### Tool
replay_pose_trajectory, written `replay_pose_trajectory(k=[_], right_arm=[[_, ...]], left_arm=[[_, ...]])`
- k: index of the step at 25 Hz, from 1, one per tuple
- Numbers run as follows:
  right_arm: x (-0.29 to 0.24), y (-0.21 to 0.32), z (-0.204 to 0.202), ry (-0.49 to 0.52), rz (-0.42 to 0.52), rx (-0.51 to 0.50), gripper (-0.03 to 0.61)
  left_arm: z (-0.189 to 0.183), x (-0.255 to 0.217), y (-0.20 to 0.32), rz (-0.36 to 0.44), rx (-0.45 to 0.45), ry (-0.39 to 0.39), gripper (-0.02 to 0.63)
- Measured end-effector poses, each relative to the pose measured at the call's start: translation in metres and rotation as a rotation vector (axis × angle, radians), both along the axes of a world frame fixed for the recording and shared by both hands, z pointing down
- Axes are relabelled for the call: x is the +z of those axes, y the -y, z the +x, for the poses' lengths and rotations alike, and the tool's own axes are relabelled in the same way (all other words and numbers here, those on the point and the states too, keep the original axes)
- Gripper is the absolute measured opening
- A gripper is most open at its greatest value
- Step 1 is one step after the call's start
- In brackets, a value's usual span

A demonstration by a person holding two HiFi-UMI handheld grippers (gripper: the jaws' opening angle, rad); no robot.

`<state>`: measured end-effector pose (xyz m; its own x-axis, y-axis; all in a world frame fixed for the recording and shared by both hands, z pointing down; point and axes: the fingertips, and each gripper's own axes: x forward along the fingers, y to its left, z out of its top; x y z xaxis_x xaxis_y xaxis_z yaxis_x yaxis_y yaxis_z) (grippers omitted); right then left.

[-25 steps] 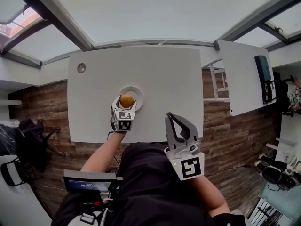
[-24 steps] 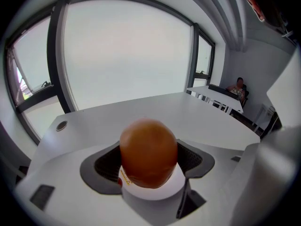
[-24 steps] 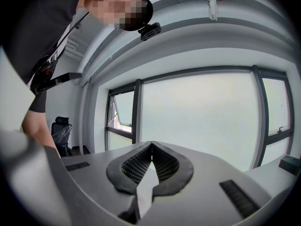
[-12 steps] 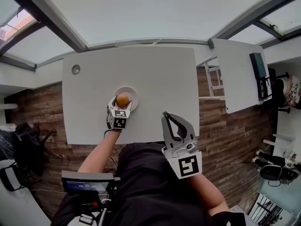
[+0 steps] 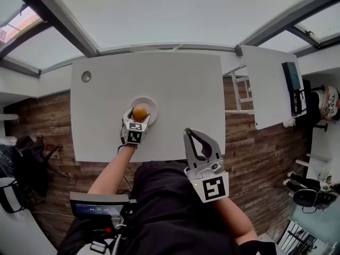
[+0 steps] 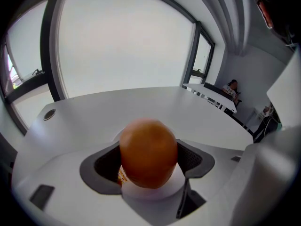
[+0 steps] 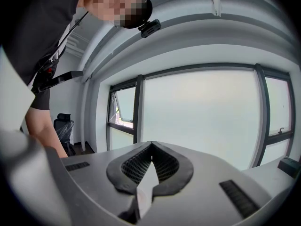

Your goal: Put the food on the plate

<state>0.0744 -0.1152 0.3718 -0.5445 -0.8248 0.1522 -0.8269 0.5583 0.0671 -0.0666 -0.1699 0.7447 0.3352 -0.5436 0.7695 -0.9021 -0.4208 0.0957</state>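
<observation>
A round orange fruit (image 5: 140, 112) sits between the jaws of my left gripper (image 5: 139, 116), which is shut on it. Fruit and gripper are right over a small white plate (image 5: 151, 104) near the front of the white table (image 5: 180, 84). In the left gripper view the orange fruit (image 6: 148, 152) fills the gap between the dark pads, with the white plate (image 6: 162, 193) just beneath it; whether it touches the plate I cannot tell. My right gripper (image 5: 195, 136) is shut with nothing in it, held off the table's front edge by the person's body. In its own view the right gripper (image 7: 151, 147) points at windows.
A round cable hole (image 5: 86, 76) marks the table's far left corner. A second white table (image 5: 265, 84) stands to the right with a dark device (image 5: 293, 81) on it. A screen (image 5: 101, 205) shows at lower left, over the wooden floor (image 5: 255, 153).
The left gripper stays over the plate with the orange fruit in it, barely moved. The right gripper holds its place. The head camera shifted slightly.
</observation>
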Motion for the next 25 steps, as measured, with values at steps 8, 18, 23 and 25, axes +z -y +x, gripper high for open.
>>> replay_pose_trajectory(k=[8,18,23,25], right_arm=[[-0.002,-0.002,0.007,0.0,0.019,0.036,0.005],[0.001,-0.007,0.008,-0.016,0.008,0.051,0.005],[0.002,-0.006,0.009,-0.004,0.01,0.062,0.005],[-0.001,-0.005,0.009,0.0,0.022,0.061,0.005]], left_arm=[[0.005,-0.002,0.001,0.046,0.025,-0.023,0.336],[0.015,0.006,-0.004,0.035,0.05,-0.092,0.336],[0.012,0.003,-0.001,0.054,0.048,-0.065,0.336],[0.012,0.0,0.001,0.065,0.05,-0.066,0.336]])
